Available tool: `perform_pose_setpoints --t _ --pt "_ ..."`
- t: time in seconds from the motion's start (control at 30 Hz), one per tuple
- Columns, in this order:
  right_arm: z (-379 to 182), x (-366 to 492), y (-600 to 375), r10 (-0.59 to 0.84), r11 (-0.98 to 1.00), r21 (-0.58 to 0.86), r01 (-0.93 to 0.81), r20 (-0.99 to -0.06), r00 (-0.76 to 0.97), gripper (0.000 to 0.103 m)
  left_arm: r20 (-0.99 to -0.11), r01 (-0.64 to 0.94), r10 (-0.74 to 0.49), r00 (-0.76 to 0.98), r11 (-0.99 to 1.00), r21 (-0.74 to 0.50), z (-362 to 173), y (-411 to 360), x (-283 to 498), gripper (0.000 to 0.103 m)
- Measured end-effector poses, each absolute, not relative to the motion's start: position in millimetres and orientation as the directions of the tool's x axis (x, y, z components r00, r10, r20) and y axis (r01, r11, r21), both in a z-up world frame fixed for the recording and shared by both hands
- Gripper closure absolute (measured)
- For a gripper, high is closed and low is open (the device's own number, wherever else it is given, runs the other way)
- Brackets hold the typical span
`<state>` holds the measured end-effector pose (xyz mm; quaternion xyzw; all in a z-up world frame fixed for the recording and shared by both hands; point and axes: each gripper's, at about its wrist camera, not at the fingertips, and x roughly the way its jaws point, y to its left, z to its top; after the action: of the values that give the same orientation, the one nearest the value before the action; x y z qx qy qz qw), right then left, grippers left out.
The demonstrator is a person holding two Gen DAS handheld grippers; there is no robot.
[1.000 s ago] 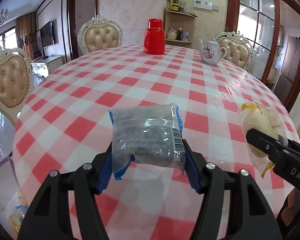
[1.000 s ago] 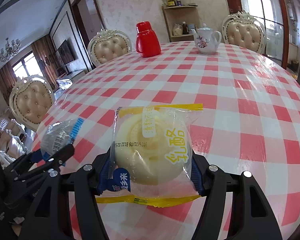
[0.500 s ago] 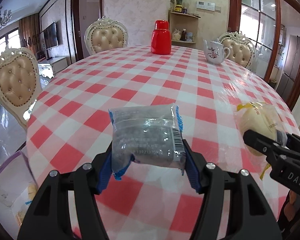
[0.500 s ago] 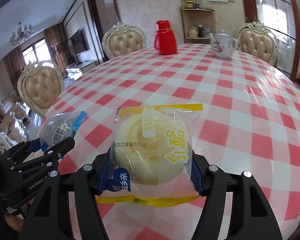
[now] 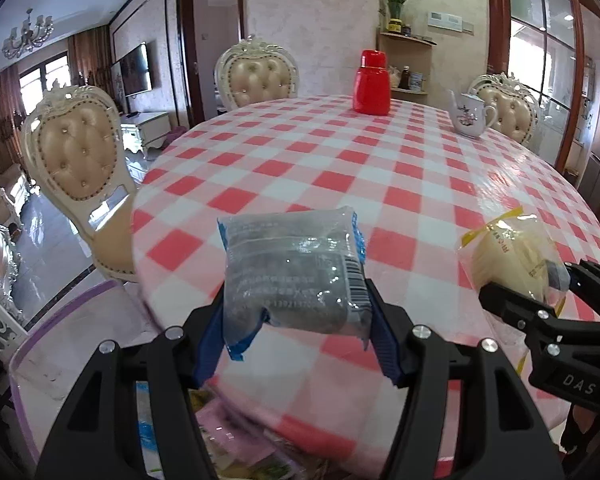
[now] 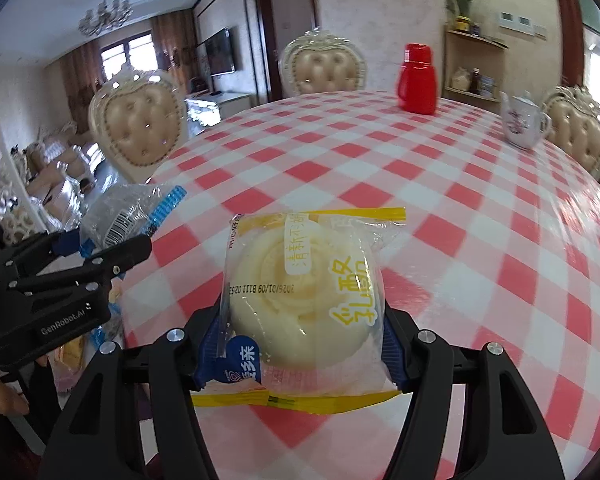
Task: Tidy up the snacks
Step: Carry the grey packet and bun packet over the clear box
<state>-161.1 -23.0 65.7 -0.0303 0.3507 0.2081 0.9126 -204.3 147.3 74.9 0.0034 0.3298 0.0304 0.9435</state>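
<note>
My left gripper (image 5: 296, 322) is shut on a clear, blue-edged pack with a dark snack (image 5: 296, 272) inside, held over the table's near-left edge. The right gripper (image 6: 304, 346) is shut on a pale round bun in a yellow-trimmed wrapper (image 6: 304, 296), above the checked cloth. In the left wrist view the right gripper (image 5: 540, 300) and its bun pack (image 5: 504, 256) show at the right. The right wrist view has the left gripper (image 6: 100, 256) with its dark snack pack (image 6: 128, 212) at the left. A clear bin with a purple rim (image 5: 56, 316) lies below the left gripper and holds several snack packs (image 5: 228, 440).
The round table (image 5: 380, 168) wears a red-and-white checked cloth. A red jug (image 5: 371, 82) and a white teapot (image 5: 469, 116) stand at its far side. Padded chairs (image 5: 74, 152) ring the table. A hand (image 6: 0, 400) shows at the lower left.
Both grippers have moved left and back toward the table's near-left edge, still holding their packs. The clear bin has come further into view under the left gripper.
</note>
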Motion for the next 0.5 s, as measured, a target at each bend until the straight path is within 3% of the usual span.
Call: perform_pose_setpoints --t 0.5 --pt "67.0 -201.2 93.7 0.487 0.756 0.023 -0.654 -0.687 0.538 0.04 -0.661 -0.188 0.161 0.733 0.982 0.031 72.7 247.7 -249.0 0.04"
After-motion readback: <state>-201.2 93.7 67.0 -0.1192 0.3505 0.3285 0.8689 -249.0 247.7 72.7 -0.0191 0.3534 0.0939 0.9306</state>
